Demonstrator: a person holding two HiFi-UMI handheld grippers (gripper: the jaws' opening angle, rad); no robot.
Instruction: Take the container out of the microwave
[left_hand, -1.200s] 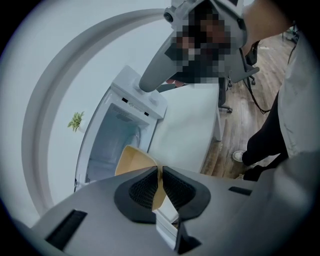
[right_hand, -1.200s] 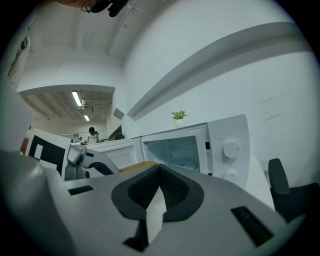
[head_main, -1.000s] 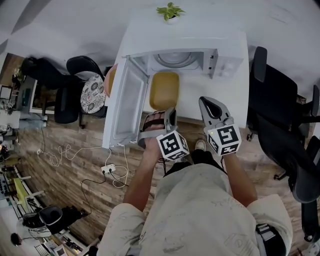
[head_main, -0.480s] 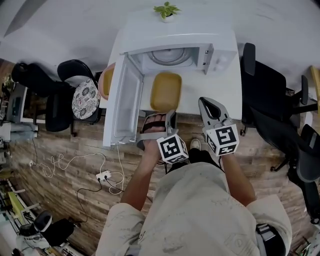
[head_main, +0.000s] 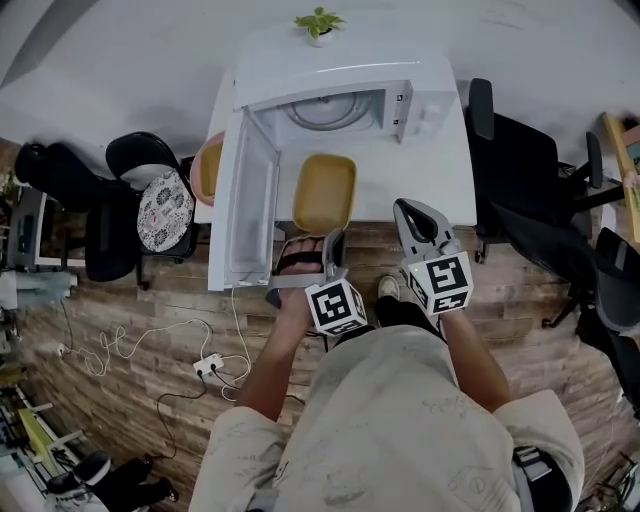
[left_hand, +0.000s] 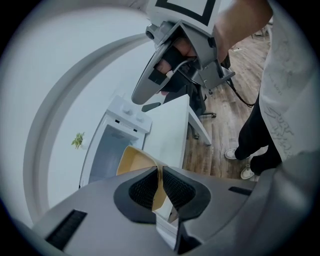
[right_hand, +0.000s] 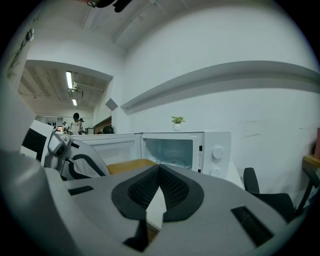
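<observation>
Container (head_main: 323, 190), rounded yellow rectangle, rim in left gripper (left_hand: 160, 176) jaws

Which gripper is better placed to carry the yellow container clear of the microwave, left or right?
Left. The left gripper clamps the near rim of the yellow container, in front of the open microwave. The right gripper is shut and empty, beside it.
</observation>
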